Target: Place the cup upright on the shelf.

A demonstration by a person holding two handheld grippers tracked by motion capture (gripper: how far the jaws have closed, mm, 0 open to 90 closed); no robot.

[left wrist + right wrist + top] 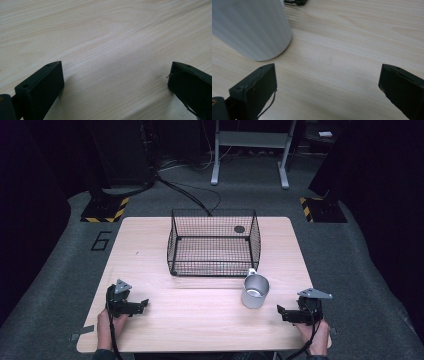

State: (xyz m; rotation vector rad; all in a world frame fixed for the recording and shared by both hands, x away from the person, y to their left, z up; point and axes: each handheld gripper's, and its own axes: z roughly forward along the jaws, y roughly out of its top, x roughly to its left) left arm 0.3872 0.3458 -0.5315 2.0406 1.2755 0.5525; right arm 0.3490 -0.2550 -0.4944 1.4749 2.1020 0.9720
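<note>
From the high view: on a pale wooden table (200, 320), a metal cup (255, 291) upright and open-mouthed at about 4 o'clock from the table's middle, just in front of the near right corner of a black wire basket (214, 242) set toward 12 o'clock. Left gripper (142, 304) low at 8 o'clock, held in a hand (107, 326), jaws pointing right toward the table's centre, well apart from the cup. Right gripper (281, 312) at 4 o'clock, held in the other hand (314, 335), jaws pointing left, near the cup and slightly nearer the table's front edge than it, not touching it. Grey three-cornered plates on top of both. Dark carpeted floor (60, 270) around the table, with a white metal frame (250, 150) beyond at 12 o'clock. From the left gripper view: jaws of the left gripper (116, 75) spread wide, bare wood grain between them, nothing gripped. From the right gripper view: jaws of the right gripper (328, 77) likewise spread wide and holding nothing; the cup's pale side (252, 27) at 10 o'clock, standing on the wood just beyond the left-hand jaw, apart from it.
</note>
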